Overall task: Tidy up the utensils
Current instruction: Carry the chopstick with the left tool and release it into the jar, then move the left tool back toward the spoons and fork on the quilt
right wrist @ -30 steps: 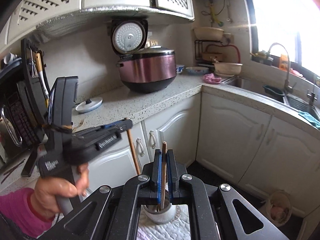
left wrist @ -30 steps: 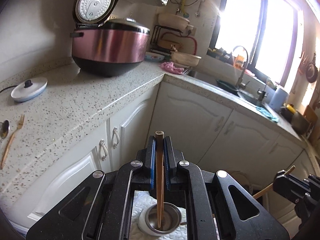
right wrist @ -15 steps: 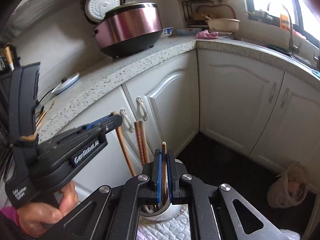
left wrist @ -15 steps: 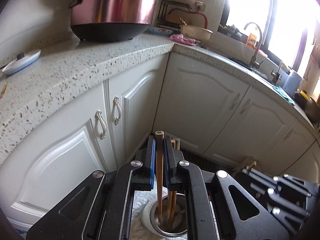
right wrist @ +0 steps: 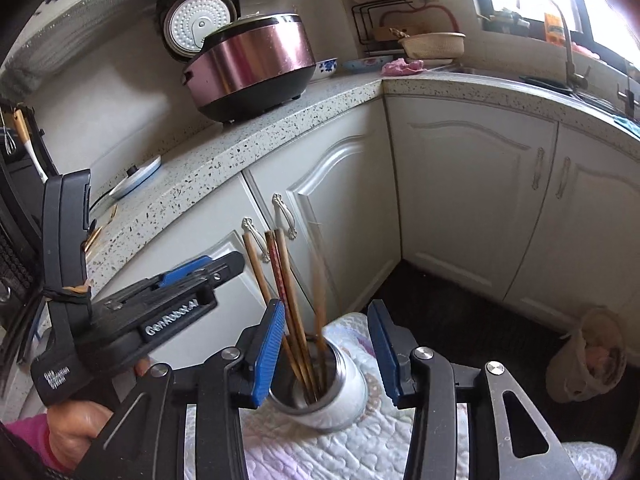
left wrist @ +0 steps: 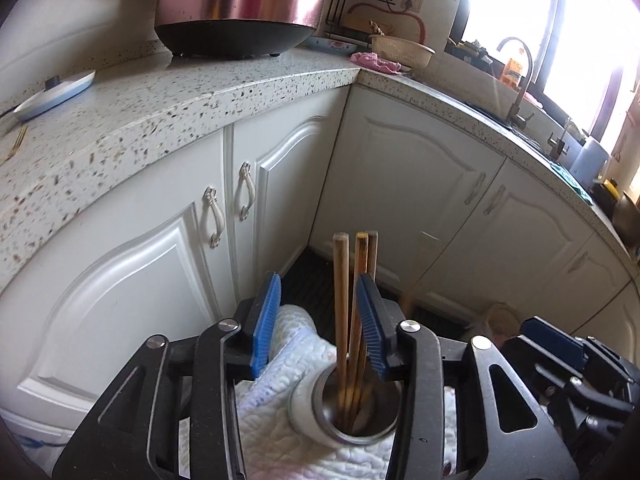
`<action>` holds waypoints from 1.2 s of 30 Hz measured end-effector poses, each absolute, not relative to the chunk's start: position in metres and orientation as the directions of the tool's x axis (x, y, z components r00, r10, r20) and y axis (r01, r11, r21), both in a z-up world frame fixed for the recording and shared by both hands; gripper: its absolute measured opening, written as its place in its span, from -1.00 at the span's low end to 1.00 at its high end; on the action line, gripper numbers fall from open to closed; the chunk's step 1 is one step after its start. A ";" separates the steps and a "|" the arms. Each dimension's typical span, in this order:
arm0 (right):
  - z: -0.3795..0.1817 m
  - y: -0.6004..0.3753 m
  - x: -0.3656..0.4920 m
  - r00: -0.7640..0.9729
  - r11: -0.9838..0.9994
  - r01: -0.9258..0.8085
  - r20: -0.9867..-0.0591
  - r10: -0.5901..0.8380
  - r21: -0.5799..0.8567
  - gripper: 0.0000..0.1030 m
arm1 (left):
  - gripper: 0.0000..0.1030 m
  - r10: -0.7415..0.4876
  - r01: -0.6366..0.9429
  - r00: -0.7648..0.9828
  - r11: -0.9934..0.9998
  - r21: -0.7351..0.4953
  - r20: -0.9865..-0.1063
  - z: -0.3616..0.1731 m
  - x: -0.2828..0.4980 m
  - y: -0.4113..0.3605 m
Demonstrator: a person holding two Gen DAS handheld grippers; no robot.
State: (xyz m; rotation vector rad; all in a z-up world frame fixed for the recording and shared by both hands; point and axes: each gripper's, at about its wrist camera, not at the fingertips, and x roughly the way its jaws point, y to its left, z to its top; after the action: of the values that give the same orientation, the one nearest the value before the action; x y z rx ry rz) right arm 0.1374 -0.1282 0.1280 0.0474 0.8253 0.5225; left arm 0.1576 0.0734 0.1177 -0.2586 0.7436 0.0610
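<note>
A steel utensil cup [left wrist: 352, 420] stands on a white quilted cloth [left wrist: 288, 344] below both grippers; it also shows in the right wrist view [right wrist: 340, 392]. Several wooden chopsticks [left wrist: 352, 300] stand upright in it, also seen in the right wrist view [right wrist: 288, 300]. My left gripper [left wrist: 318, 320] is open just above the cup, with the chopsticks loose between its blue pads. My right gripper [right wrist: 328, 344] is open above the cup too; one chopstick [right wrist: 320, 300] between its pads is motion-blurred. The left gripper body [right wrist: 140, 308] shows at the left of the right wrist view.
A speckled stone counter [left wrist: 160, 112] runs along white cabinet doors [left wrist: 140, 280]. On it are a pink rice cooker [left wrist: 240, 4], a white lid [left wrist: 52, 92] and a gold fork [left wrist: 16, 144]. A sink tap [left wrist: 520, 76] is at right. A bag [right wrist: 588, 356] sits on the dark floor.
Both grippers came down toward the cup and opened, letting go of the chopstick each held. The chopsticks now stand in the cup.
</note>
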 end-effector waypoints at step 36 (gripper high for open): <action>0.050 -0.251 -0.027 0.473 0.957 -0.199 -0.834 0.284 0.213 0.08 | -0.14 -0.142 0.027 0.633 0.986 -0.162 -0.761 0.075 0.020 -0.012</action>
State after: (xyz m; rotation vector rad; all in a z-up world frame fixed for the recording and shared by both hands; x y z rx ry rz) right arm -0.0274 -0.2509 0.0504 0.0903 1.0372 0.2960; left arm 0.0197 -0.0116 0.0745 -0.1398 0.8806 -0.0975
